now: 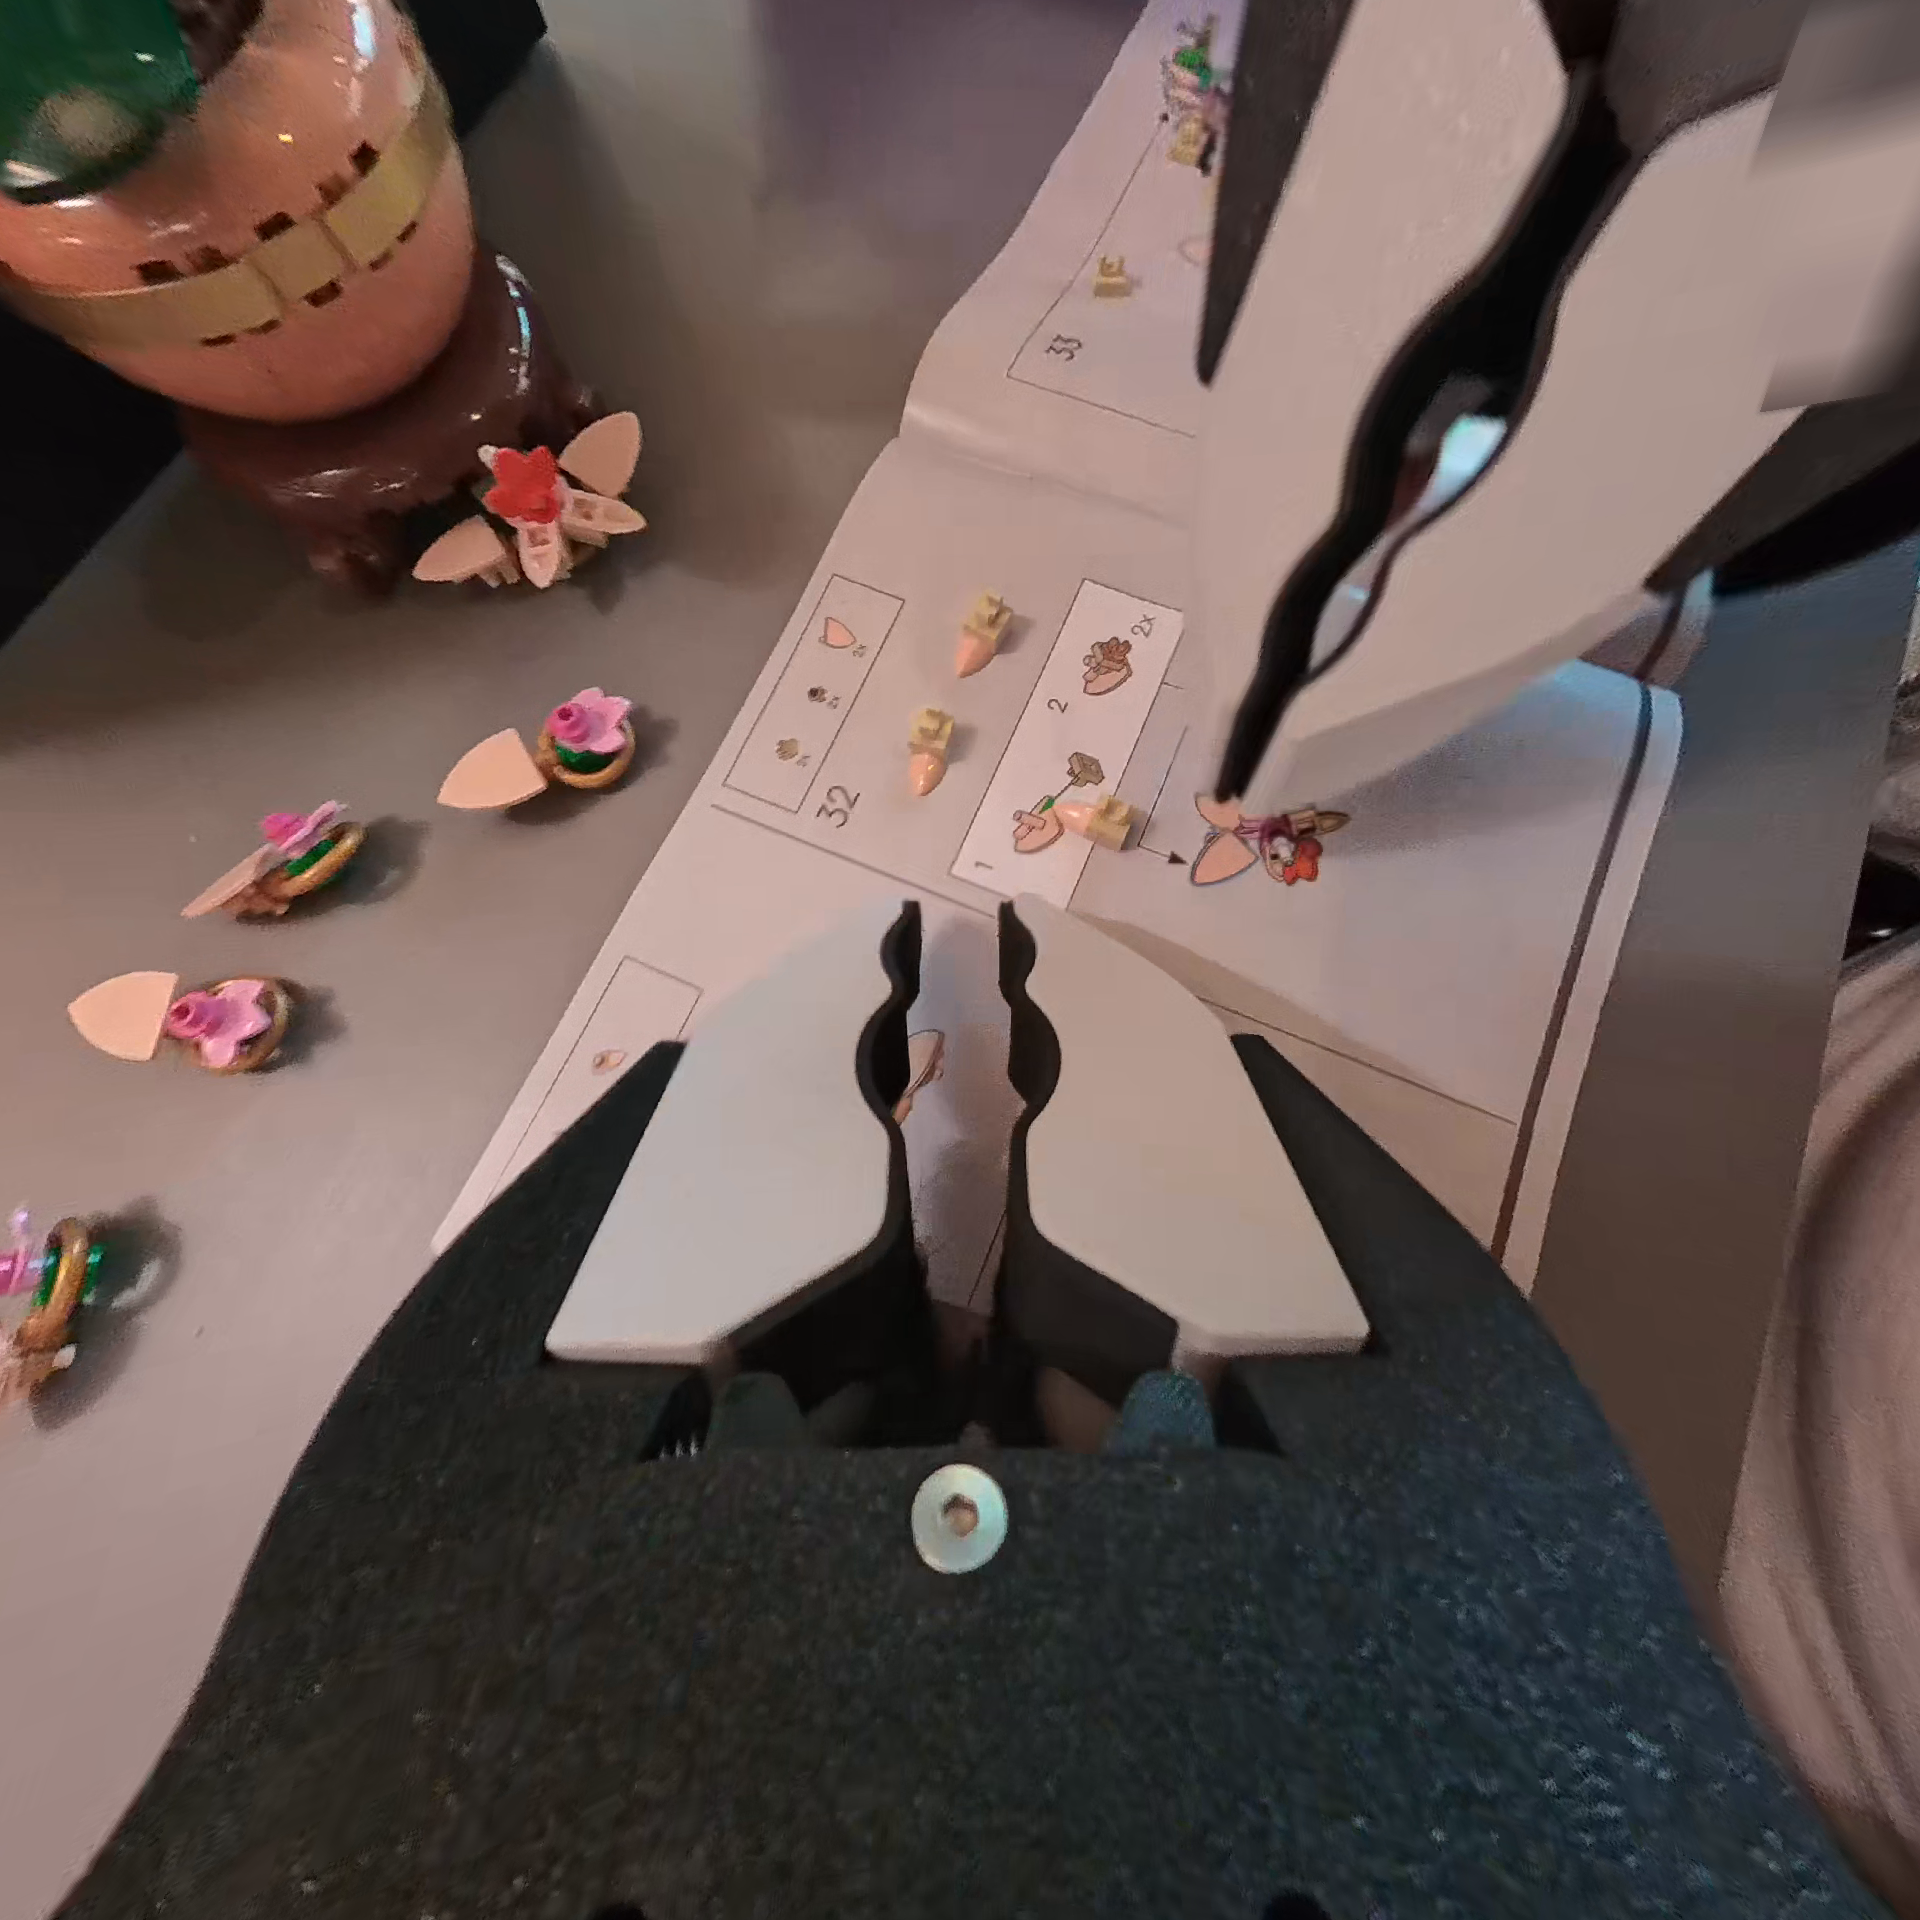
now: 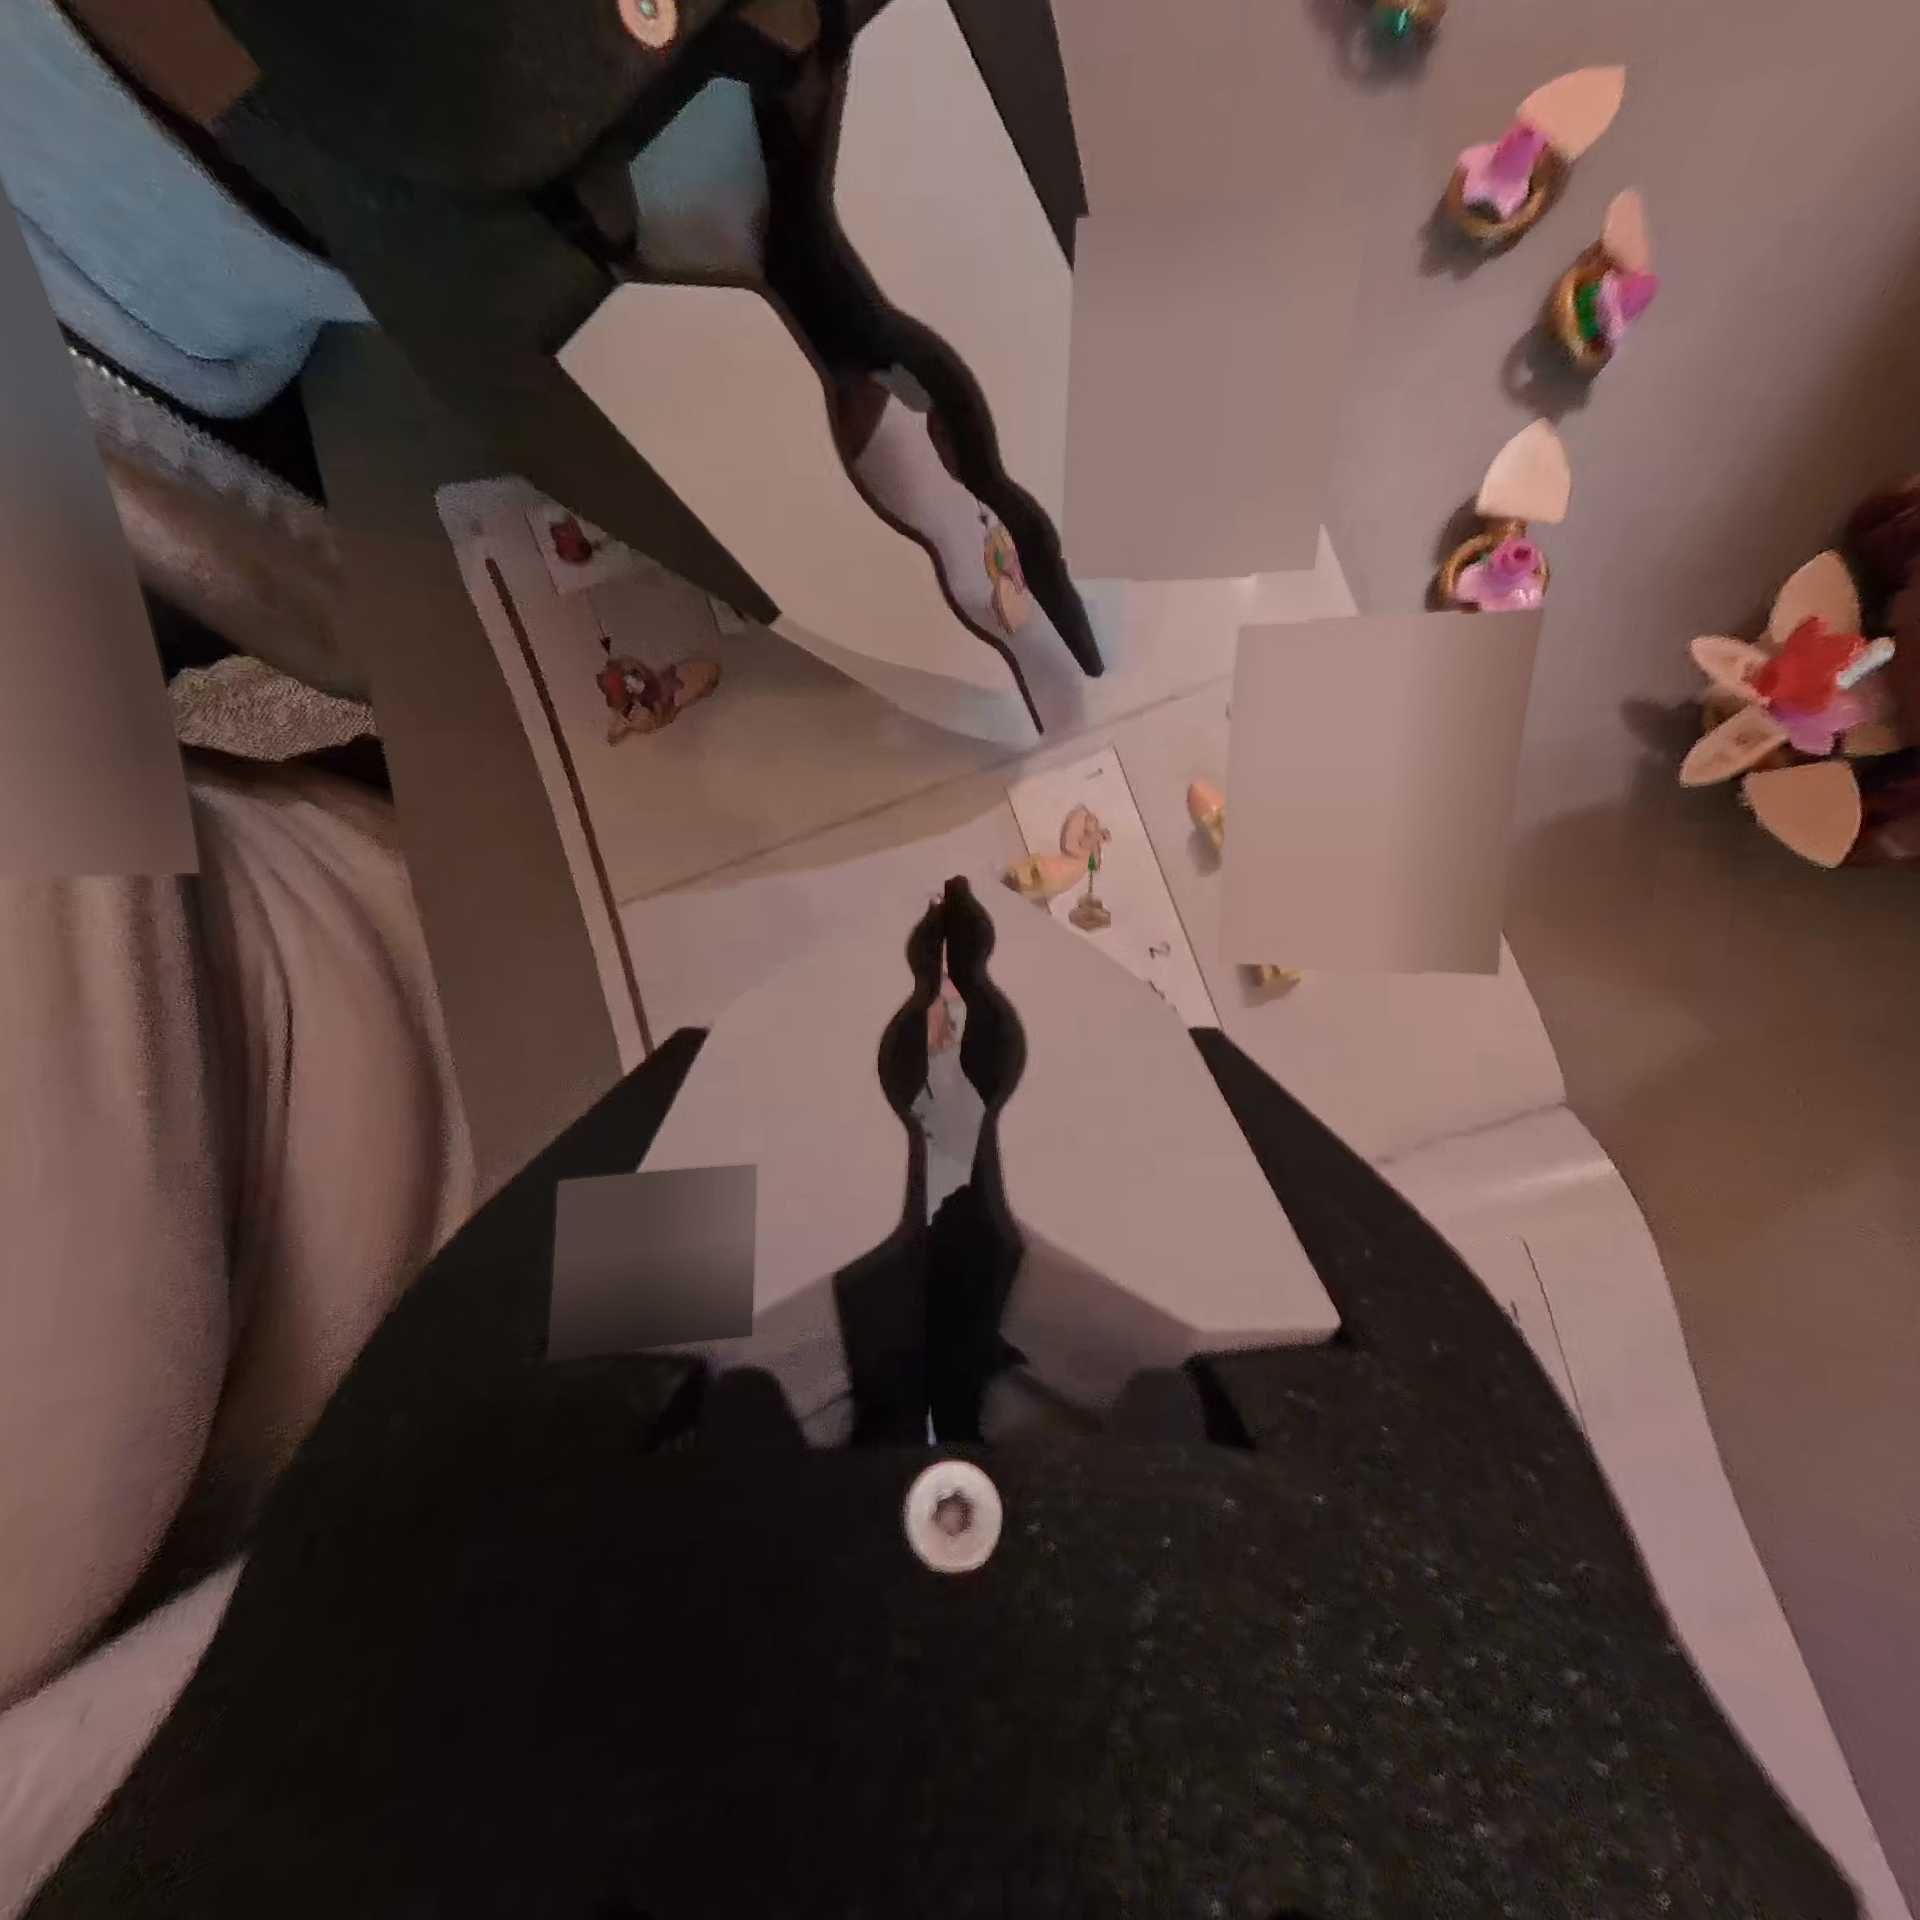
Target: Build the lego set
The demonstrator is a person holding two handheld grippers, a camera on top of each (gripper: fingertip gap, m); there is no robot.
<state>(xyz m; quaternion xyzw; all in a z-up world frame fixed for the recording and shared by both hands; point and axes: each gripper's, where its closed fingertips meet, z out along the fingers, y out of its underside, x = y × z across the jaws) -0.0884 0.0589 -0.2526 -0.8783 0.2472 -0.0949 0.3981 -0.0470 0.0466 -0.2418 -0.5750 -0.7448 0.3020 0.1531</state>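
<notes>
My left gripper (image 1: 958,914) hangs over an open instruction booklet (image 1: 1299,987). Its jaws stand slightly apart, the page shows between them, and nothing is held. My right gripper (image 2: 951,904) is shut. In the left wrist view its tips (image 1: 1231,790) touch the page beside a printed flower picture. I cannot tell if anything thin is pinched. Three small tan-and-peach pieces (image 1: 982,634) (image 1: 930,753) (image 1: 1101,821) lie on the page ahead of the left gripper. The nearest one also shows in the right wrist view (image 2: 1049,873). The left gripper (image 2: 1062,696) shows there too.
Several pink flower-and-ring pieces with peach petals (image 1: 582,732) (image 1: 301,852) (image 1: 223,1023) lie on the grey table (image 1: 312,1507) to the left. A pink and brown pot model (image 1: 260,260) with a red flower (image 1: 525,488) stands at the far left. A person's clothing (image 1: 1849,1351) is at the right. The tips of one gripper are about 5 cm away from the tips of the other.
</notes>
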